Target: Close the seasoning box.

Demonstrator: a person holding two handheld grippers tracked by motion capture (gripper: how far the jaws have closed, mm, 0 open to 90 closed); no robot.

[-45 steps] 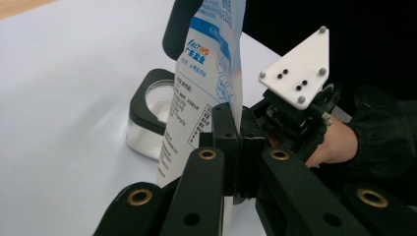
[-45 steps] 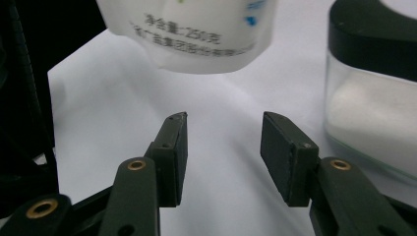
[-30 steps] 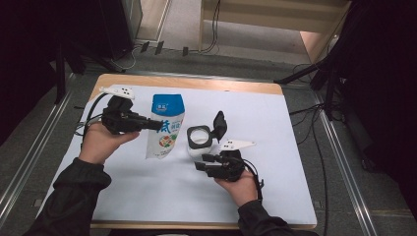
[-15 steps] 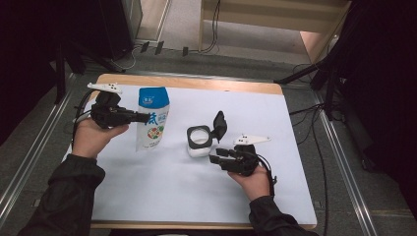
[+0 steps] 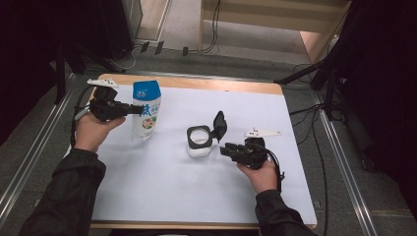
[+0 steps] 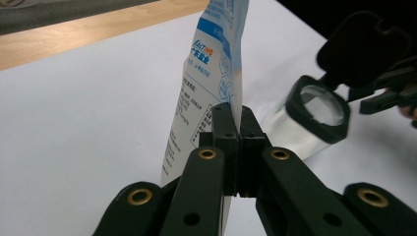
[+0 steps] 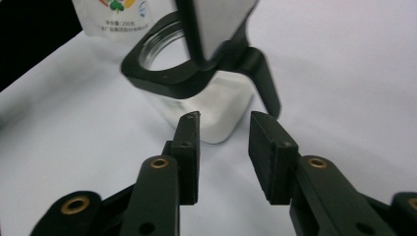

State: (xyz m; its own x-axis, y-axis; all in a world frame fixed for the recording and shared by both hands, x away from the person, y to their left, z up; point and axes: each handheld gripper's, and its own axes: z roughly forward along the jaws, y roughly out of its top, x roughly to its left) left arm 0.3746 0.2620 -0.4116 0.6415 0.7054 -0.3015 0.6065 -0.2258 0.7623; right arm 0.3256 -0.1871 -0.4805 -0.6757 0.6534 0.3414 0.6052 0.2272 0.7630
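Tongs in the person's left hand, the left tongs [image 5: 132, 109], were clamped on the side edge of a blue-and-white pouch [image 5: 146, 114], which stood upright on the white sheet [image 5: 162, 196] covering the bench [image 5: 196, 82], toward its far left part. In the left gripper view the two black jaws met flat against each other with the thin seam of the pouch [image 6: 211, 83] pinched between them, the printed face of the bag rising above the pads. Near the middle of the sheet stood a small clear jar [image 5: 199, 143] with a black square collar and a round mouth, white contents showing in its lower part; its black flip lid [image 5: 219, 125] was hinged up and back on the side nearer the right hand. The right tongs [image 5: 225, 150] lay level just beside the jar, on its right as the high view showed it, pointing at it. Their jaws had just been closing, yet in the right gripper view they were partly apart, a clear gap between the pads, with nothing between them; the jar [image 7: 206, 98] sat just beyond the fingertips [image 7: 189, 132], not touched by them as far as could be told. The raised lid [image 7: 216, 24] crossed the top of that view, blurred by closeness. Pouch and jar stood near each other but apart, a strip of bare sheet between them. Both forearms came in from the near edge in dark sleeves.
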